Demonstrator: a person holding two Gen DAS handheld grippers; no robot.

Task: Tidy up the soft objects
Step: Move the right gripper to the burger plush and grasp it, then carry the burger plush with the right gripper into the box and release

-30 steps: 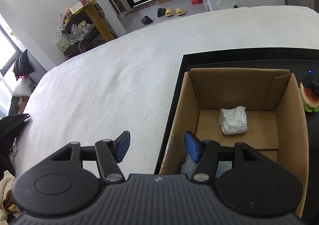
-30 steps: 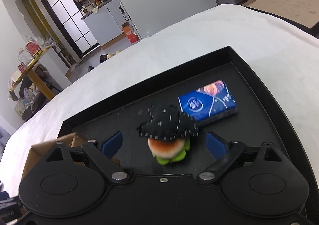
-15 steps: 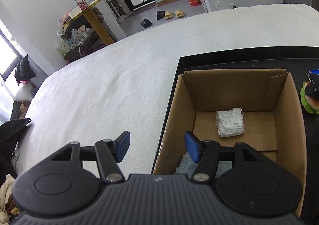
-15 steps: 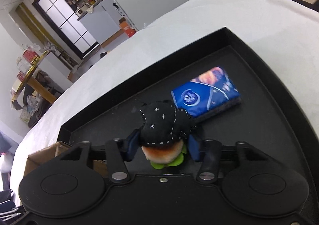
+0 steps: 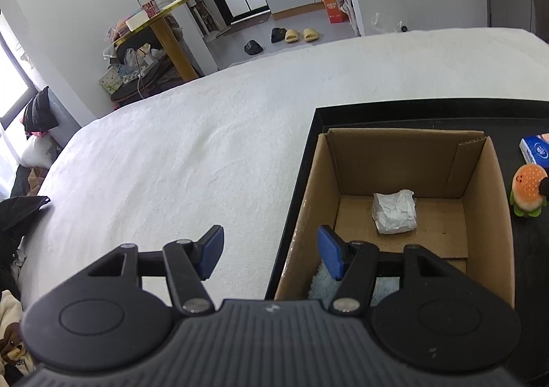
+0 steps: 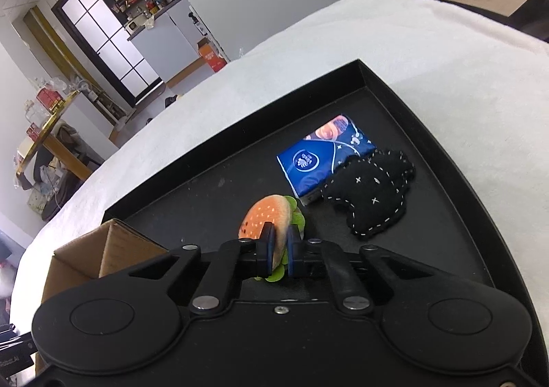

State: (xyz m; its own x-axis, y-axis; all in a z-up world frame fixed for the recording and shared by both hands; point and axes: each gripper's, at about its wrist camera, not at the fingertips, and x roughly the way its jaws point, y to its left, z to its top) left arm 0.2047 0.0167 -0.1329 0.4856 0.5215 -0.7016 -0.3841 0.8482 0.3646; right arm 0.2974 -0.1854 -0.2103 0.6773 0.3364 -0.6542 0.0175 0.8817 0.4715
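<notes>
My right gripper [image 6: 278,242] is shut on a plush burger [image 6: 271,215] with an orange bun and green lettuce, held tilted above the black tray [image 6: 446,181]. The burger also shows at the right edge of the left wrist view [image 5: 528,189]. A black stitched plush [image 6: 372,193] lies on the tray beside a blue tissue pack [image 6: 322,155]. My left gripper [image 5: 269,251] is open and empty over the near left wall of a cardboard box [image 5: 490,215]. In the box lie a crumpled white wad [image 5: 394,212] and a pale blue fluffy item [image 5: 320,284].
The tray sits on a white bed cover [image 5: 171,163]. The box corner shows at the lower left of the right wrist view [image 6: 103,249]. The tissue pack's end shows in the left wrist view [image 5: 535,150]. Room furniture stands beyond the bed.
My right gripper closed on the burger and lifted it; the black plush that lay on top of it slid off to the right onto the tray. My left gripper drifted slightly.
</notes>
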